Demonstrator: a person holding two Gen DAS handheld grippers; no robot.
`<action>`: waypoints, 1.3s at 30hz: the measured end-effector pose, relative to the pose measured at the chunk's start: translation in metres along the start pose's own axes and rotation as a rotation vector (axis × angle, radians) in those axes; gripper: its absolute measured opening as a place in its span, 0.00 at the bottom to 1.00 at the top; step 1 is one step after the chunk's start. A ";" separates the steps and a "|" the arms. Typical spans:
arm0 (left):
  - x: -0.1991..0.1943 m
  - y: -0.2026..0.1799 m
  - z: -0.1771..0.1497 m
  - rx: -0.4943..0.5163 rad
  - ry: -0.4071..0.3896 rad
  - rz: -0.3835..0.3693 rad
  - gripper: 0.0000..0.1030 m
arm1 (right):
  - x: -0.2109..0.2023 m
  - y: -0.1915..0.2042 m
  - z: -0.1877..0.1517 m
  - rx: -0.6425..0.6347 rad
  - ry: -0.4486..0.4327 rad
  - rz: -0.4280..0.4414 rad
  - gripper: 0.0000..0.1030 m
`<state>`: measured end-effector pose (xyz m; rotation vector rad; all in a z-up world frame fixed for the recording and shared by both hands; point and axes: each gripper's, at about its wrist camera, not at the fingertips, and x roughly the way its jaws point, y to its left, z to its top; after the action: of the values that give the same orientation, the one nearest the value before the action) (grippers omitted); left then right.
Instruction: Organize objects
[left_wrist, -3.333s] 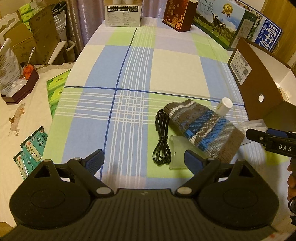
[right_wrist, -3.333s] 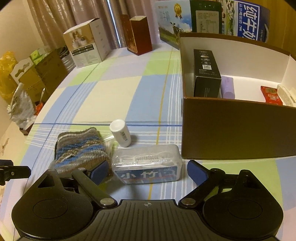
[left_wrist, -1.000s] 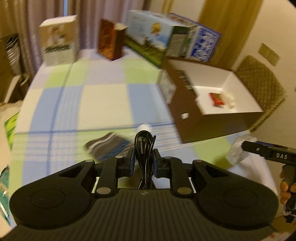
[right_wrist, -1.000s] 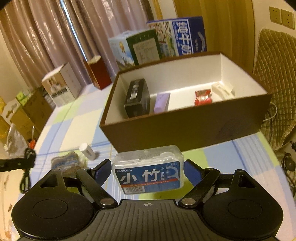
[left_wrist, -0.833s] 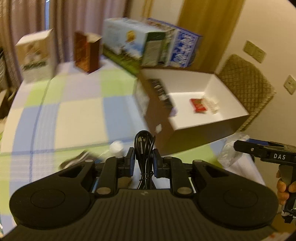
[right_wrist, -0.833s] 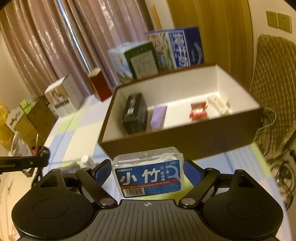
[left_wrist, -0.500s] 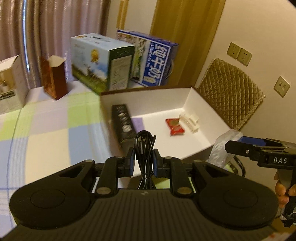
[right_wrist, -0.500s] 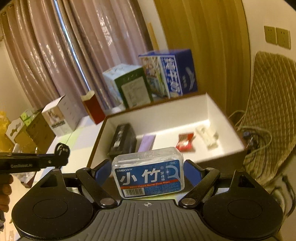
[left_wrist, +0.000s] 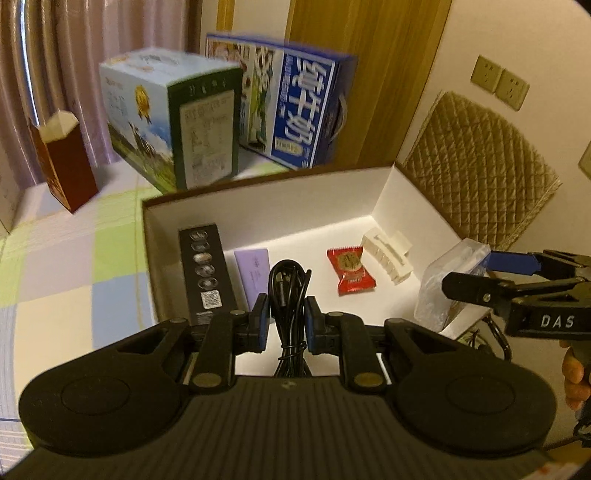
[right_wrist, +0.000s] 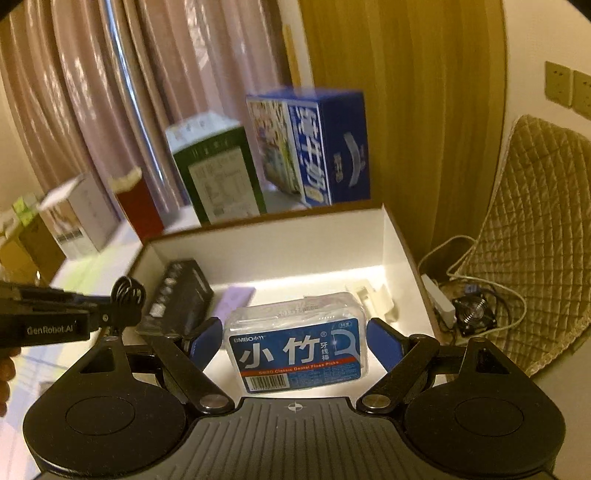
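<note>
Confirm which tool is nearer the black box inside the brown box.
Left. The left tool, shut on the black cable, hangs just right of the black box. The right tool, shut on the floss pick pack, is farther right, past the purple item.

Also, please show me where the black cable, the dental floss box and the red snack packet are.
black cable (left_wrist: 288, 284), left wrist view, on its coiled loop.
dental floss box (right_wrist: 295, 350), right wrist view, on its blue label.
red snack packet (left_wrist: 350, 269), left wrist view, on its middle.

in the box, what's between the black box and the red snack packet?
Left wrist view: a lilac flat box lies between the black box and the red snack packet; the held cable partly overlaps that stretch.
</note>
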<state>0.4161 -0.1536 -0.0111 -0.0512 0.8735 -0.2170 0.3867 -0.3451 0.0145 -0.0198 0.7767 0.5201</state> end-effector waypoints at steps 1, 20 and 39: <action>0.007 -0.001 -0.001 0.002 0.013 0.001 0.15 | 0.005 -0.003 -0.001 -0.007 0.016 -0.001 0.80; 0.089 -0.002 -0.026 0.005 0.248 0.015 0.16 | 0.073 -0.023 -0.007 -0.123 0.298 -0.070 0.80; 0.066 0.006 -0.024 -0.001 0.222 0.006 0.52 | 0.076 -0.016 0.006 -0.169 0.323 -0.018 0.95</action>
<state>0.4395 -0.1605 -0.0768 -0.0257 1.0951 -0.2198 0.4433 -0.3243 -0.0354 -0.2725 1.0445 0.5712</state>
